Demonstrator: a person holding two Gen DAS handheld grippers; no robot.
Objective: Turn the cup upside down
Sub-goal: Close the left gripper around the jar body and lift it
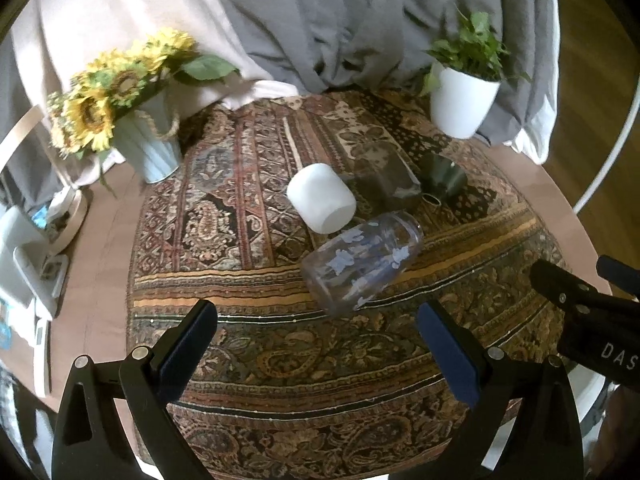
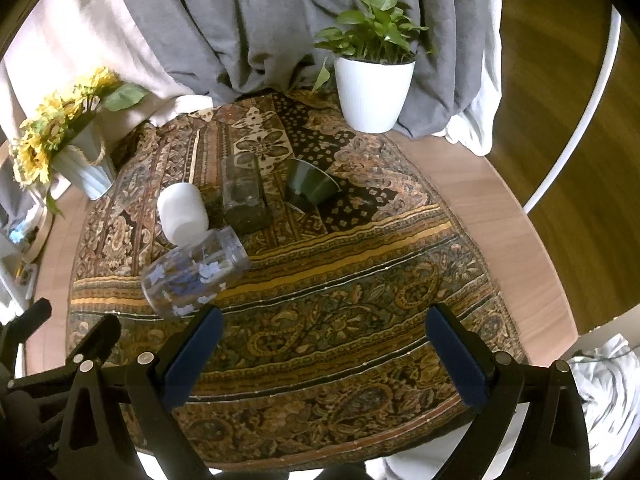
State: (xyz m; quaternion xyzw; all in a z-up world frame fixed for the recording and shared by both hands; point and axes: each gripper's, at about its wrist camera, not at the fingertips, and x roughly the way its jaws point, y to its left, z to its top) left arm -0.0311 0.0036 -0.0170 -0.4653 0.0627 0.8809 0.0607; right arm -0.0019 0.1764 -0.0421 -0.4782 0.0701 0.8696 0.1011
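Note:
Several cups lie on their sides on a patterned cloth (image 1: 280,360). A clear glass with blue flowers (image 1: 362,262) is nearest, also in the right wrist view (image 2: 196,270). Behind it lie a white cup (image 1: 321,198) (image 2: 182,210), a clear square glass (image 1: 386,178) (image 2: 244,196) and a dark green cup (image 1: 442,178) (image 2: 312,186). My left gripper (image 1: 316,328) is open and empty, just short of the flowered glass. My right gripper (image 2: 324,332) is open and empty, to the right of that glass; it shows at the right edge of the left wrist view (image 1: 576,292).
A sunflower bunch in a pale pot (image 1: 152,148) (image 2: 86,172) stands at the back left. A green plant in a white pot (image 1: 462,106) (image 2: 372,92) stands at the back right. Grey and beige drapes (image 1: 320,20) hang behind. The wooden table edge (image 2: 532,260) curves at the right.

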